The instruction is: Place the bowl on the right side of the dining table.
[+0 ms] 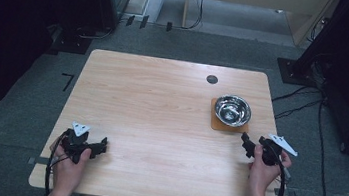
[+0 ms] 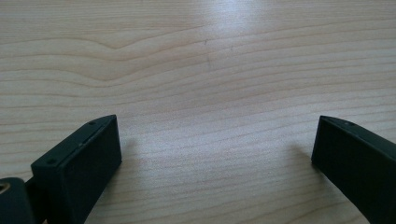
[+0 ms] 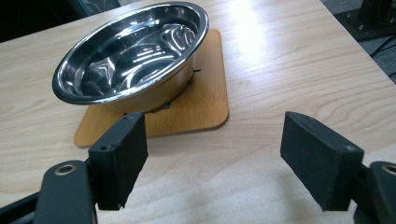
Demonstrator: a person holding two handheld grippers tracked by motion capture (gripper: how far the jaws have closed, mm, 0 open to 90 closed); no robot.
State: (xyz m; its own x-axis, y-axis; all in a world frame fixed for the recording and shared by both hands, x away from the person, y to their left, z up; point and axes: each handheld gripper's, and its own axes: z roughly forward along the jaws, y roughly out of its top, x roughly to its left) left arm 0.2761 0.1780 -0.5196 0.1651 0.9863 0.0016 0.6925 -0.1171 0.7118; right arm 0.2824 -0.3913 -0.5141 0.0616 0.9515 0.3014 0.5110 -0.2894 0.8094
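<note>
The right gripper (image 1: 246,138) hangs low over the wooden counter (image 1: 159,121), its jaws spread wide with nothing between them, and points at the steel bowl (image 3: 133,56) just ahead. In the right gripper view the bowl sits a little to the left of the jaws' midline, upright and empty, on a thin wooden mat (image 3: 205,100) with rounded corners. The mat's near edge lies just ahead of the jaw tips; its near right corner falls within the gap between them, and the left jaw overlaps the mat's near edge in that view. Whether the jaw touches the mat cannot be told. Nothing stands between this gripper and the bowl; bare wood lies under the open jaws and to their right, up to the counter's edge. In the high view a small dark round disc (image 1: 212,79) sits in the counter well beyond the bowl, near the far edge. The left gripper (image 1: 101,147) is well apart from all this, across the counter near the person's edge, held in the left hand (image 1: 72,163). Its jaws also stand wide open and hold nothing, with plain wood grain ahead of them and between them.
</note>
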